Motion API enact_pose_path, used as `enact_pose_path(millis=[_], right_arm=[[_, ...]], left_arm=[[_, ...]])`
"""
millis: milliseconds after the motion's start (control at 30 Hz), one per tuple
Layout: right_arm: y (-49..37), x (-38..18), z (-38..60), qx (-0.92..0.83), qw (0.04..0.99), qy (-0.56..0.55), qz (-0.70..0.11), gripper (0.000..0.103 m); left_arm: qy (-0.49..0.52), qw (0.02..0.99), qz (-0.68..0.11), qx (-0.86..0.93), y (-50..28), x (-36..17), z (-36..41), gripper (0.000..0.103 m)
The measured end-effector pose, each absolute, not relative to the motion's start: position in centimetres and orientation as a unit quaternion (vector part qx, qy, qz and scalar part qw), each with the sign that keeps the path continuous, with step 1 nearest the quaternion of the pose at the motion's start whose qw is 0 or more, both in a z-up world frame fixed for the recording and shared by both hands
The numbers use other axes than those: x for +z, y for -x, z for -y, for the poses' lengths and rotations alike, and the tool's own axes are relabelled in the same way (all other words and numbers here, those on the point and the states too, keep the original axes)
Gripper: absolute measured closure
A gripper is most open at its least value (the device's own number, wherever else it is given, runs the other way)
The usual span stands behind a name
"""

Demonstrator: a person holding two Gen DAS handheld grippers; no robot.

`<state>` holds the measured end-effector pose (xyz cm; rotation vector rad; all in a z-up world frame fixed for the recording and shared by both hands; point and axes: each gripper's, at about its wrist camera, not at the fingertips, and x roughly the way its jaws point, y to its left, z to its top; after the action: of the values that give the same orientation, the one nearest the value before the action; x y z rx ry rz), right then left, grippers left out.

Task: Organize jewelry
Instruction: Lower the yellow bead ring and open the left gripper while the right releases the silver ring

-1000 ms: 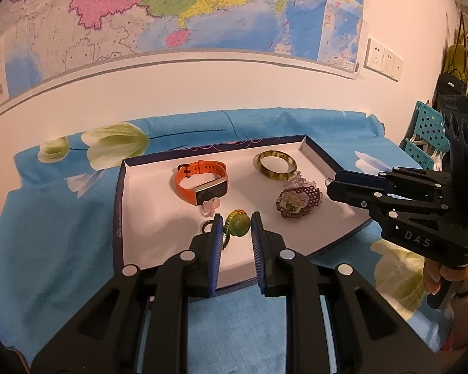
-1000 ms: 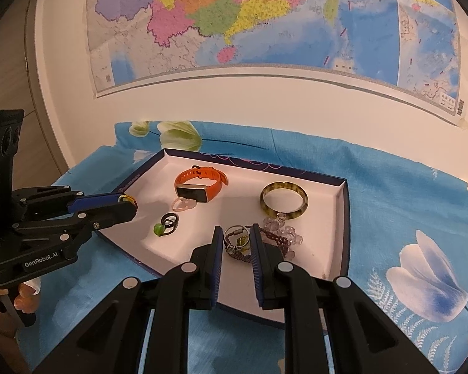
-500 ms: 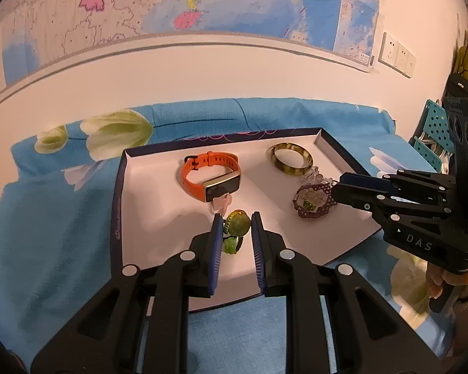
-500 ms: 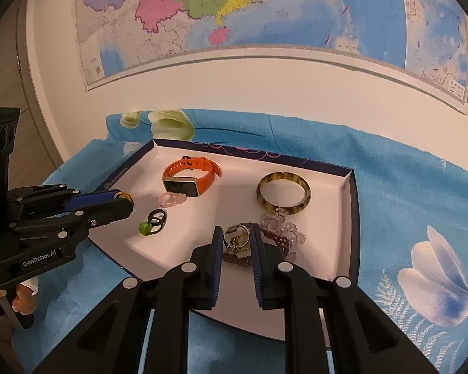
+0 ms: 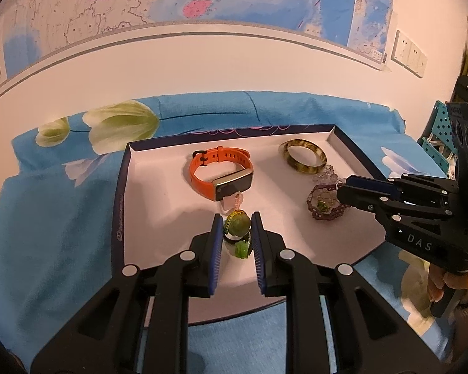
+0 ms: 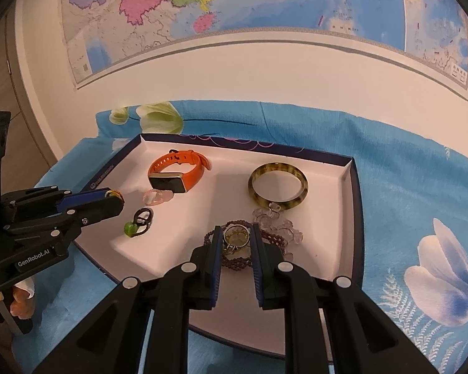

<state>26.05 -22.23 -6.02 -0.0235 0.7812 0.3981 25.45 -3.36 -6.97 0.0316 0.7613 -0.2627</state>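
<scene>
Two grippers work over one shallow white tray (image 5: 146,187) with a dark rim. We hold a green round charm (image 5: 237,225) pinched in the narrow left gripper (image 5: 236,230), above a black cord with a green bead (image 6: 137,222) lying on the tray floor. Our right gripper (image 6: 235,237) clamps a gold ring-shaped pendant (image 6: 235,235) over a dark red bead bracelet (image 6: 234,260). Nearby lie an orange watch (image 6: 174,176), a pink ring (image 6: 157,195), a mottled bangle (image 6: 277,187) and clear beads (image 6: 279,224). Beneath is a blue floral cloth (image 6: 405,187); a map (image 6: 234,0) covers the wall.
</scene>
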Motion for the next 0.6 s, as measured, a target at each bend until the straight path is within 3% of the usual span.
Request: enact_pose_path(millis=[600], right_arm=[[-26.7,-6.9,21.9,0.185,0.901,0.013,-0.393,0.087]], left_arm=[[-0.023,0.914,-0.389,-0.116,-26.2,-8.2,4.0,0.084]])
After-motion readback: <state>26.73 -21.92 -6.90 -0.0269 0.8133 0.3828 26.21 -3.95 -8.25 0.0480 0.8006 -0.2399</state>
